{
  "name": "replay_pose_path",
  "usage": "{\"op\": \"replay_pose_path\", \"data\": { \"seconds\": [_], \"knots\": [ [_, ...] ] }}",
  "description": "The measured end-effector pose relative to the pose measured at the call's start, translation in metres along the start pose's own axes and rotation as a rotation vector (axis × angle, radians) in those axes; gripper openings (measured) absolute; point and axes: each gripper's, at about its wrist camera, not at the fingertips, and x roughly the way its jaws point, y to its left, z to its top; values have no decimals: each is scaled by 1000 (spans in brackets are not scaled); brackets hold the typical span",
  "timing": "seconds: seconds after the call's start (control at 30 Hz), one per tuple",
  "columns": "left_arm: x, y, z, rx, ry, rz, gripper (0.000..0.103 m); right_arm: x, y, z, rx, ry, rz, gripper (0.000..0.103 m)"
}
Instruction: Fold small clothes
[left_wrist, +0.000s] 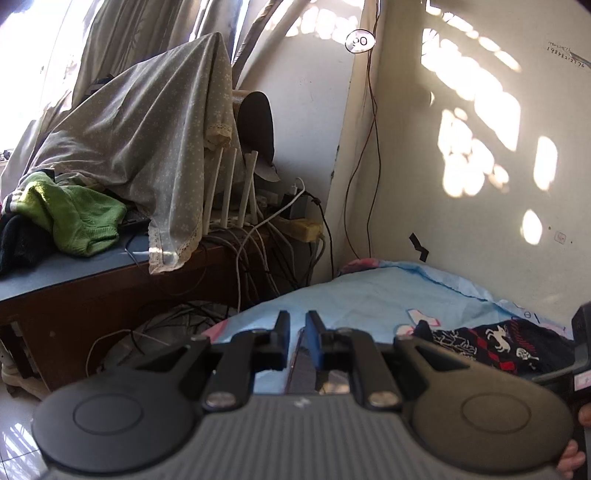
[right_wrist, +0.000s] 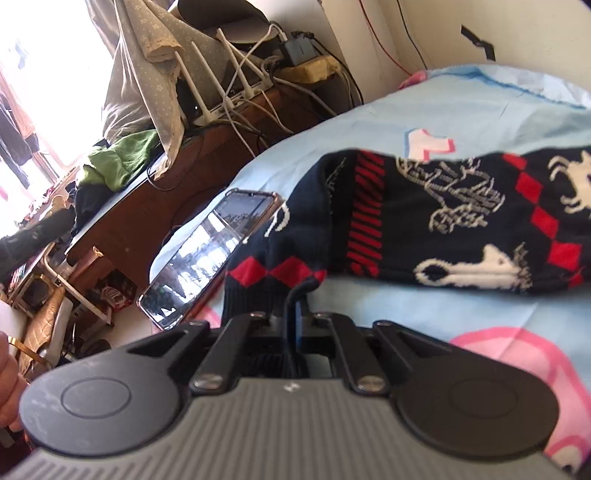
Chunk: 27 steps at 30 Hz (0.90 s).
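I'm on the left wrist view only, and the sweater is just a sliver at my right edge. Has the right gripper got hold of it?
Observer: Yes. The right gripper looks shut on the ribbed edge of the sweater.
Operator: Anything else near it on the bed?
Observer: A phone lies screen up beside the sweater, and one side of it slips under the knit.

Your sweater (right_wrist: 461, 221) is navy, with red diamonds, red stripes and white animal figures. The sheet (right_wrist: 461, 110) under it is pale blue with pink and white shapes. On the dark brown desk (left_wrist: 92, 295) you have a lime green knit (left_wrist: 74, 218) beside a grey cloth (left_wrist: 147, 147) dotted with small white flowers.
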Motion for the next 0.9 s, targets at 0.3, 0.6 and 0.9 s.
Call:
{"op": "replay_pose_path", "data": {
  "seconds": [0.3, 0.6, 0.9],
  "knots": [
    [20, -44, -13, 21, 56, -146, 14, -193, -72, 86, -5, -388, -340, 6],
    [30, -124, -46, 86, 198, -411, 16, -363, -159, 56, 112, -589, -751, 6],
    [17, -194, -86, 206, 315, -604, 21, -399, -242, -26, 348, -560, -892, 7]
  ]
}}
